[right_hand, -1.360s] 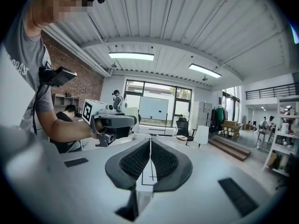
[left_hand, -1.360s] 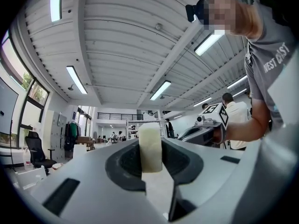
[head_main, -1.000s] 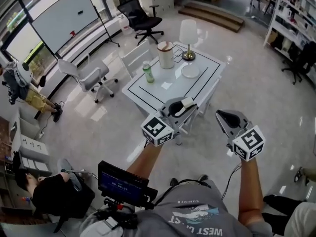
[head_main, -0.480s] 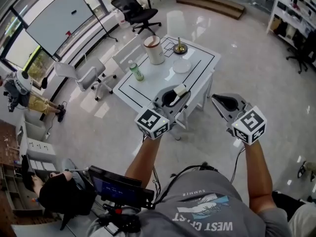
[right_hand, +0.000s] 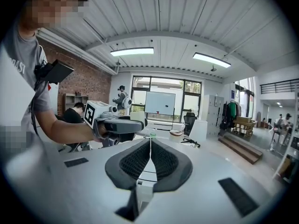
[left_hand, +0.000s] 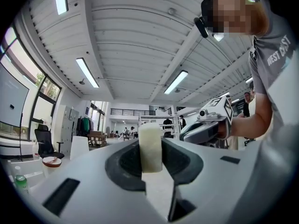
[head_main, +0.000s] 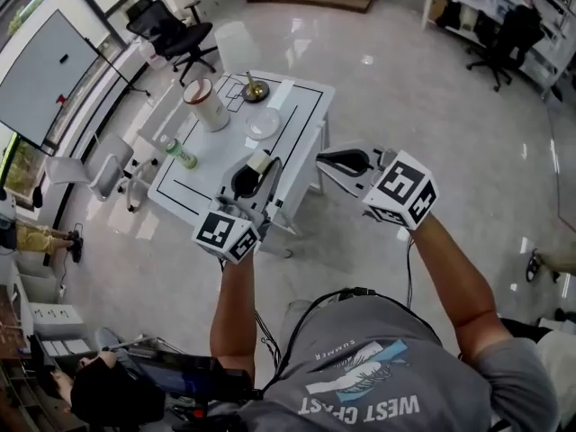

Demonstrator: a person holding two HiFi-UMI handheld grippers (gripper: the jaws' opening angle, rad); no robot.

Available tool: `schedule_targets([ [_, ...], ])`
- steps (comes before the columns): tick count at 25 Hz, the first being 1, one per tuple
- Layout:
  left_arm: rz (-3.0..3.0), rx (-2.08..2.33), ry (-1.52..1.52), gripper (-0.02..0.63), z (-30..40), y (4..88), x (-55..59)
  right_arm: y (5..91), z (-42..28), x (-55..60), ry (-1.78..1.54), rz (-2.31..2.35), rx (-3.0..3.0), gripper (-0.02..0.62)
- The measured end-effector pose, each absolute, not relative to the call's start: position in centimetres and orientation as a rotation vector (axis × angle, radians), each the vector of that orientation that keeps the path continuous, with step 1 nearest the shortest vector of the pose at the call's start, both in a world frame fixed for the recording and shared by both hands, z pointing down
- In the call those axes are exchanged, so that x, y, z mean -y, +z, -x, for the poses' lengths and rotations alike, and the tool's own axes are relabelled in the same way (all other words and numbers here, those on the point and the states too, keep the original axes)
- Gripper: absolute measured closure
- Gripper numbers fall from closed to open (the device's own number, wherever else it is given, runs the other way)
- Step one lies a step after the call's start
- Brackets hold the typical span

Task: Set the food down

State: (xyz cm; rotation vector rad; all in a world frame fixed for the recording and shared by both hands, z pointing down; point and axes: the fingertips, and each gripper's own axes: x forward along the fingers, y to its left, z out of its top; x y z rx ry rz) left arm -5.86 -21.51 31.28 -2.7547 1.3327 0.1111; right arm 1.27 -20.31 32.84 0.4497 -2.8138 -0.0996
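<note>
Left gripper: pinching the food between both pads, jaws part-way spread around it; carried in the air in front of the worktop's near edge, pointing toward the worktop.
Food: pale cream block, upright in the left gripper, its top standing above the pads; off the worktop, seen from the head view against the worktop's near edge.
Right gripper: pads pressed together at the tips, nothing between them; in the air off the worktop's near right corner, beside the left gripper and apart from it.
Worktop: white, rectangular, with a thin black line running inside its border; standing on a glossy pale floor.
White canister: upright on the worktop's far left part, brownish lid on top.
Green bottle: on the worktop's left edge, nearer than the canister.
White dish: round, on the middle of the worktop, apart from the canister and the bottle.
Lamp: brass foot on the worktop's far edge, white shade beyond it.
White chairs: just left of the worktop.
Black office chair: well beyond the worktop's far left corner.
Whiteboard: on a stand, far to the left of the worktop, by the windows.
</note>
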Motion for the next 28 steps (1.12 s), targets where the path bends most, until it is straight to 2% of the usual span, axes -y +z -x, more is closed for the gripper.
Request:
schedule_targets([
  [5, 2.786, -1.290, 0.102, 0.508, 5.0, 29.8, 23.8, 31.1, -2.2, 22.1, -0.092, -0.490, 2.808, 0.589],
  [12, 2.828, -1.263, -0.013, 0.508, 10.7, 33.4, 28.3, 33.7, 3.7, 26.5, -0.016, -0.559, 2.843, 0.589],
  [28, 2.939, -1.167, -0.076, 0.509, 17.4, 37.6, 36.2, 36.6, 10.3, 33.3, 0.084, -0.722, 2.773, 0.589],
])
